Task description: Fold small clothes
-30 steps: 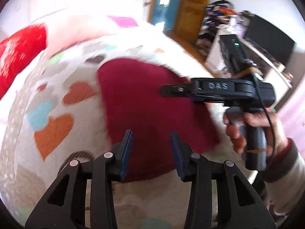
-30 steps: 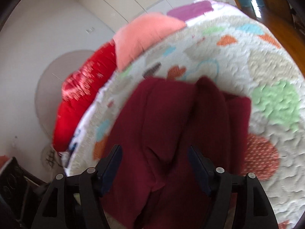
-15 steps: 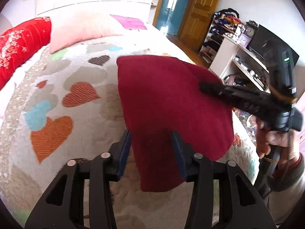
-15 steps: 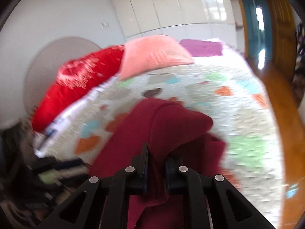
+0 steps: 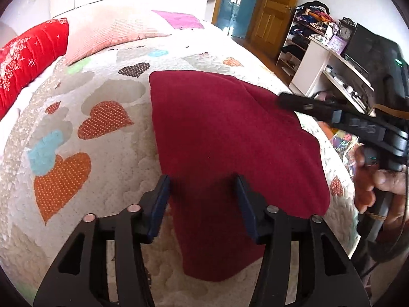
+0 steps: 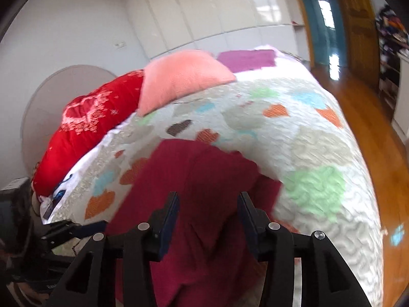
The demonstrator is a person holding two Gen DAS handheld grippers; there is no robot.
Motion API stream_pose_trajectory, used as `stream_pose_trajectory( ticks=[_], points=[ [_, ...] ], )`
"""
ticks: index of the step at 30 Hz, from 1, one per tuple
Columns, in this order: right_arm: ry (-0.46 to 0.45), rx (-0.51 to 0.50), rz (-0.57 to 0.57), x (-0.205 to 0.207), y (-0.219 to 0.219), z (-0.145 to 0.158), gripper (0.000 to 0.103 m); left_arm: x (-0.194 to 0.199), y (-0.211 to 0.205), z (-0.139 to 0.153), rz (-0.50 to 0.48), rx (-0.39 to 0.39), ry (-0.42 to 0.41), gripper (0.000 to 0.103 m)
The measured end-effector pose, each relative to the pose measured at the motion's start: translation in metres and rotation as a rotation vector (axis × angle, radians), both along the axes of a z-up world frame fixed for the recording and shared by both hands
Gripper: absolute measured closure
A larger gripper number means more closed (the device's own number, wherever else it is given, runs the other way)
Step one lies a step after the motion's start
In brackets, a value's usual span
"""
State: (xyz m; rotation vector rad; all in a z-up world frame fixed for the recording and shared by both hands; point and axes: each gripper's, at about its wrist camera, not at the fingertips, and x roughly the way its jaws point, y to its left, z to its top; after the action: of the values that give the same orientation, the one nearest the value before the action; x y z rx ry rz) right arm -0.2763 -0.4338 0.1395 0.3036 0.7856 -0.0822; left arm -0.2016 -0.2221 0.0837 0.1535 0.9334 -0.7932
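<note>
On the left of the bed (image 5: pixel 76 81), by its head, a red pillow (image 5: pixel 28 58) and a pink pillow (image 5: pixel 112 33) lie against the wall, and the heart-patterned quilt runs bare toward the middle. There, nearer the foot and right edge, the maroon garment (image 5: pixel 230 138) now lies flat as a neat folded shape with a narrower tail reaching toward the near edge; half a second ago its right side was lifted and pinched, so a fold has just been laid over and let go, which I judge leaves this piece close to done, with perhaps the tail still to tuck. The left gripper (image 5: pixel 202 202) hangs just over that tail with its jaws spread wide, one finger near each side of the cloth, holding nothing. Further right, the right gripper (image 6: pixel 207 217) has opened too: it was clamped on the fabric a moment ago and now its jaws stand wide apart above the garment, empty. From the left camera it shows as a dark bar at the garment's right edge, whether touching the cloth I cannot tell, held in the right hand (image 5: pixel 381 192).
</note>
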Motion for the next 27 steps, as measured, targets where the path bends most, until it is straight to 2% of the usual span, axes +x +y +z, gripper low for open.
stream_pose_trajectory(
  ticks=[3, 5, 7, 9, 13, 16, 18, 20, 22, 25, 27],
  points=[
    [0.087, -0.051, 0.027, 0.030, 0.009, -0.021, 0.066, -0.004, -0.006, -0.004, -0.008, 0.013, -0.028, 0.044],
    [0.165, -0.130, 0.020, 0.048, 0.005, -0.047, 0.067, -0.006, -0.010, -0.005, -0.011, 0.022, -0.040, 0.043],
    [0.146, -0.089, 0.002, 0.053, -0.006, -0.054, 0.068, -0.005, -0.011, -0.006, -0.010, 0.024, -0.040, 0.039],
    [0.150, -0.053, -0.008, 0.053, -0.011, -0.048, 0.068, -0.003, -0.011, -0.008, -0.004, 0.023, -0.024, 0.037],
    [0.115, -0.046, -0.003, 0.023, -0.001, -0.018, 0.068, 0.002, -0.006, -0.014, 0.020, -0.002, 0.011, 0.034],
    [0.056, -0.049, 0.083, -0.010, 0.024, 0.000, 0.068, 0.003, -0.004, -0.017, 0.037, -0.017, 0.031, 0.034],
    [0.103, -0.097, 0.120, -0.026, 0.042, -0.012, 0.067, 0.002, -0.005, -0.018, 0.040, -0.009, 0.032, 0.034],
    [0.213, -0.195, 0.087, -0.031, 0.048, -0.041, 0.068, -0.001, -0.007, -0.019, 0.037, 0.011, 0.030, 0.034],
    [0.191, -0.138, 0.049, -0.040, 0.043, -0.050, 0.068, -0.005, -0.006, -0.016, 0.037, 0.018, 0.024, 0.034],
    [0.107, 0.016, 0.002, -0.059, 0.031, -0.034, 0.065, -0.007, 0.001, -0.009, 0.042, 0.002, 0.032, 0.034],
    [0.061, 0.102, -0.003, -0.073, 0.027, -0.027, 0.057, -0.006, 0.006, -0.007, 0.057, -0.003, 0.034, 0.034]
  ],
)
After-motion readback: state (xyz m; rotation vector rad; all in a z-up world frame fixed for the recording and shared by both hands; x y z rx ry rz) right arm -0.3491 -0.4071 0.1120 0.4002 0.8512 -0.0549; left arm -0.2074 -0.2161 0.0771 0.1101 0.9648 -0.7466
